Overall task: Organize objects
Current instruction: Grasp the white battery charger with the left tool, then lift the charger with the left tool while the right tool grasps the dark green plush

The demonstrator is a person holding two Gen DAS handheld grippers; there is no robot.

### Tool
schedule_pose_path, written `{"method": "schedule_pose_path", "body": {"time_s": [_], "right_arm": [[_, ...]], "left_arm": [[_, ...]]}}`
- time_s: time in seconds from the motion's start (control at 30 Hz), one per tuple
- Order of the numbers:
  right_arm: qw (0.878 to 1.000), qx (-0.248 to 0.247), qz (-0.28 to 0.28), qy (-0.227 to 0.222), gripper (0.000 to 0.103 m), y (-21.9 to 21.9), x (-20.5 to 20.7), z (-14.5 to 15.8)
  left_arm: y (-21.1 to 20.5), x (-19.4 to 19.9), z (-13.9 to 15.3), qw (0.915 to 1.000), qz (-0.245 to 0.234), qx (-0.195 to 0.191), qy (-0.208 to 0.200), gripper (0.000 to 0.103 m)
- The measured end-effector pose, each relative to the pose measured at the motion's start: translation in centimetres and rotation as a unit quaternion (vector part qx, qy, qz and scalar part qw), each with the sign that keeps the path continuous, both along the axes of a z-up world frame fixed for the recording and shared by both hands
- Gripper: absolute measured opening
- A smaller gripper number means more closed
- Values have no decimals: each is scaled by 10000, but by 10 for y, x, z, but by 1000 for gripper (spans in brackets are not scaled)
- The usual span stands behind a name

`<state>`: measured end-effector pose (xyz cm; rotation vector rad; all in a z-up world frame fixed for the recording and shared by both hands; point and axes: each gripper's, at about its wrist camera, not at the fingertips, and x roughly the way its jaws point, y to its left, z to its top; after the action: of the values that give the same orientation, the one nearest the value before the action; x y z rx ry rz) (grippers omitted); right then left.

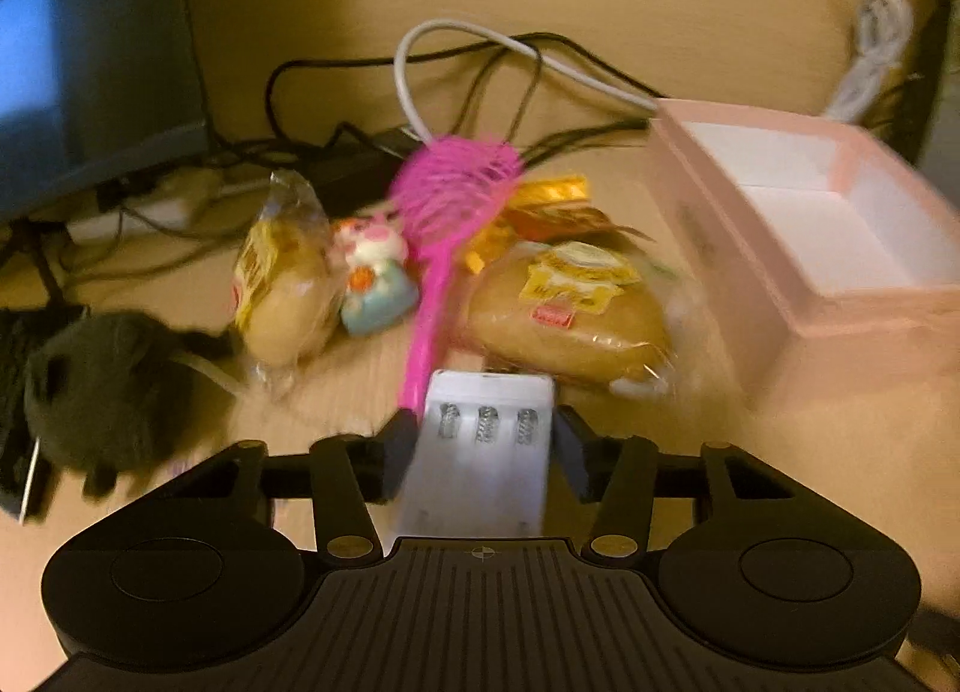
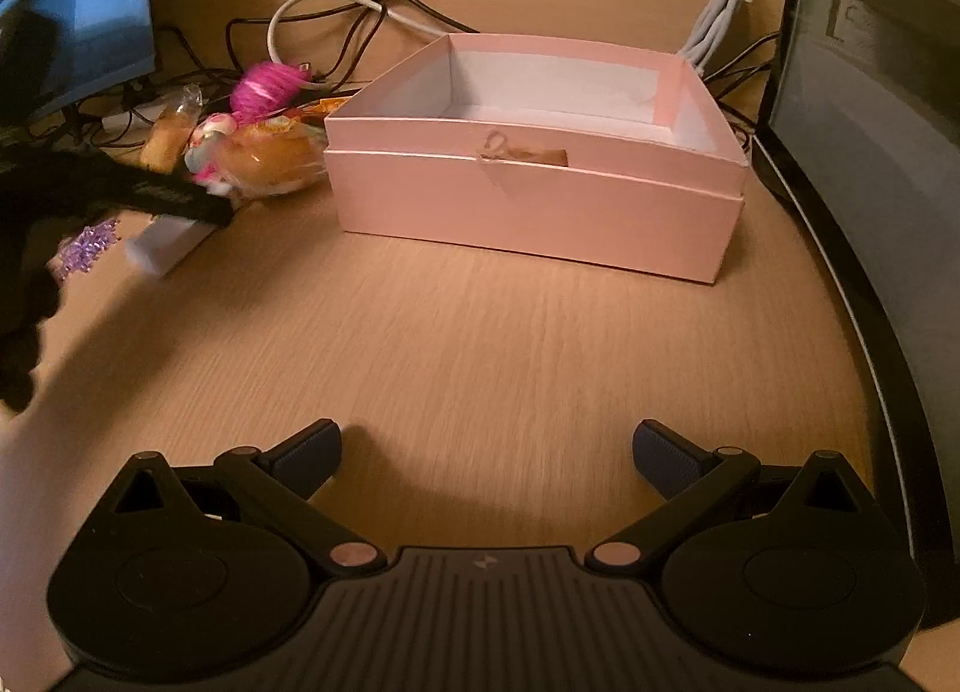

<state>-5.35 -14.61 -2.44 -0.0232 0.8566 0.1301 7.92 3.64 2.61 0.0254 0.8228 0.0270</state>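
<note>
The white plastic battery charger (image 1: pixel 483 452), with three spring-contact slots facing up, is held between the two fingers of the left gripper (image 1: pixel 483 440), near the wooden desk surface. Beyond it lie two clear-wrapped bread buns, one large (image 1: pixel 570 320) and one small (image 1: pixel 285 284), a pink plastic hairbrush (image 1: pixel 447 212) lying flat between them, and a small pastel figurine toy (image 1: pixel 375 278) just beside the smaller bun. The open pink cardboard box (image 2: pixel 540 194) with white interior sits upright to the right.
</note>
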Motion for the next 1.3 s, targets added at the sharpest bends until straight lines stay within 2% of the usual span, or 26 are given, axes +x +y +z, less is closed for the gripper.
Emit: {"method": "schedule_pose_path", "body": {"time_s": [0.1,0.2,0.3,0.47,0.53,0.67,0.7,0.73,0.77,0.87,1.0,1.13,1.3], "right_arm": [[9996,274,87,1,103,17,0,14],[9970,232,655,-338,103,61,9,33],[9887,82,1388,-559,103,129,30,49],[9690,191,2389,-596,103,247,78,64],[9664,116,2524,-480,103,290,96,61],[9734,-149,2282,-156,103,349,132,40],[9752,-188,2206,-77,93,355,139,35],[9766,-192,2141,-6,87,357,141,35],[9770,-148,2127,70,85,358,141,38],[9760,66,2171,-143,84,339,122,60],[9744,221,2185,-476,84,291,73,104],[9815,130,1785,-676,84,223,26,131],[9905,-301,909,-992,84,133,-23,146]], "left_arm": [[24,-43,14,9981,148,-484,362,54],[58,-96,24,9952,396,-742,507,53],[102,-135,28,9901,807,-987,579,53],[153,-176,41,9864,1219,-994,482,53],[167,-187,46,9856,1286,-1005,439,53],[184,-199,54,9865,1225,-1035,341,53],[188,-201,56,9871,1200,-1008,320,53],[188,-201,58,9876,1181,-989,306,53],[189,-202,59,9881,1154,-980,285,53],[190,-205,64,9899,930,-1040,264,53],[171,-200,69,9933,346,-1061,295,53],[135,-184,77,9924,-305,-1154,295,53],[91,-147,94,9882,-972,-1177,113,53]]}}
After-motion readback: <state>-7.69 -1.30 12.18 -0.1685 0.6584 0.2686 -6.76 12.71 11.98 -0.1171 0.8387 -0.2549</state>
